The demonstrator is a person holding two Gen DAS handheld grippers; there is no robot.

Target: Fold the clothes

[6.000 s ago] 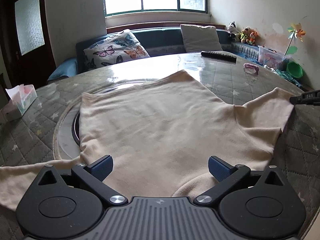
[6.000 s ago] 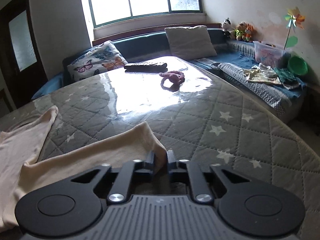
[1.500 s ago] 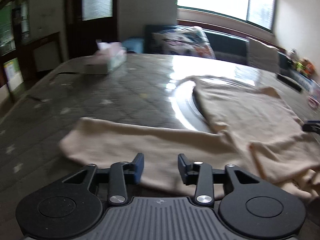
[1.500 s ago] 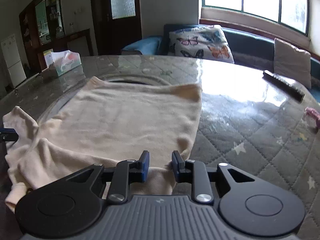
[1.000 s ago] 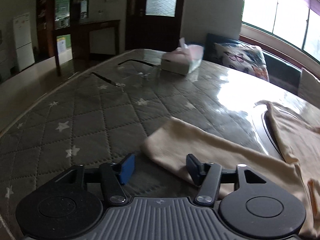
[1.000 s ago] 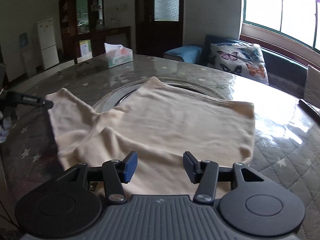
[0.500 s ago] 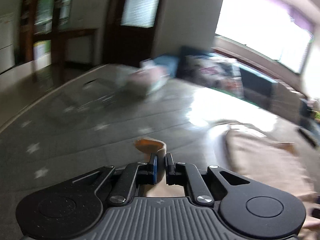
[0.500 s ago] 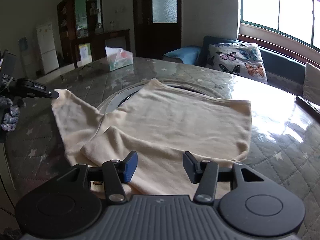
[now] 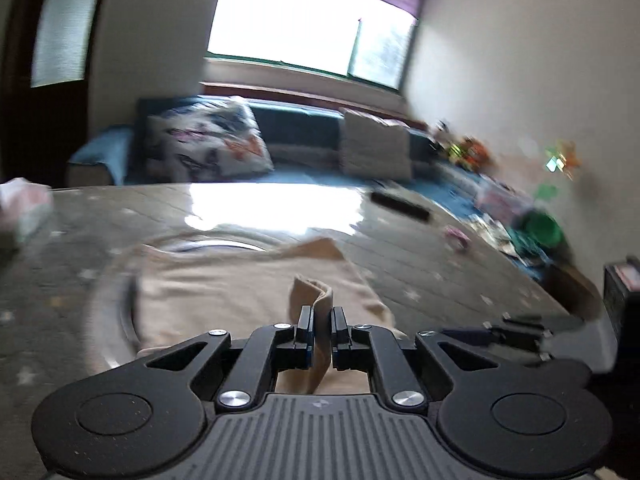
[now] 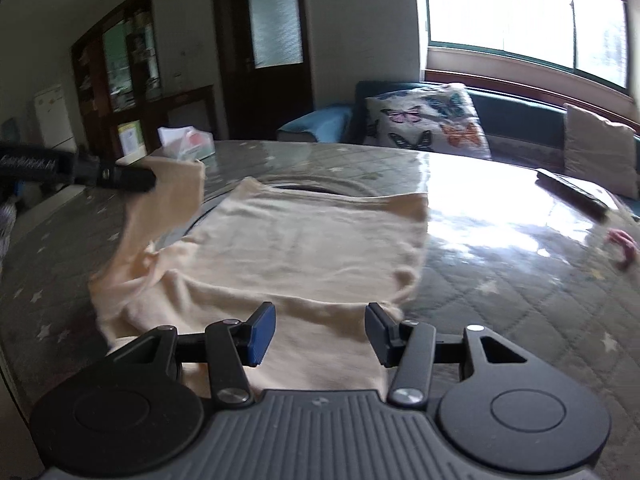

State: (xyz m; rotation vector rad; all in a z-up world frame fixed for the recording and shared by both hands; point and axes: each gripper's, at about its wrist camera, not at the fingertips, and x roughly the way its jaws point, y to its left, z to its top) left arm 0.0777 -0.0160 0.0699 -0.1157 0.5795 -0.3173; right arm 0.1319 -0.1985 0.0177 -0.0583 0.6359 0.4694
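Table (image 10: 500,280) first: round, covered in a grey quilted star cloth under a glossy sheet. Spread across it lies the cream top (image 10: 304,236), soft and knitted, body flat, one sleeve already laid over near the front edge. The other sleeve (image 10: 168,200) is lifted off the surface, hanging slack from the left gripper (image 9: 320,322), whose jaws are pinched tight on its cuff. The right gripper (image 10: 320,330) hovers over the near edge of the top, jaws wide apart, gripping nothing.
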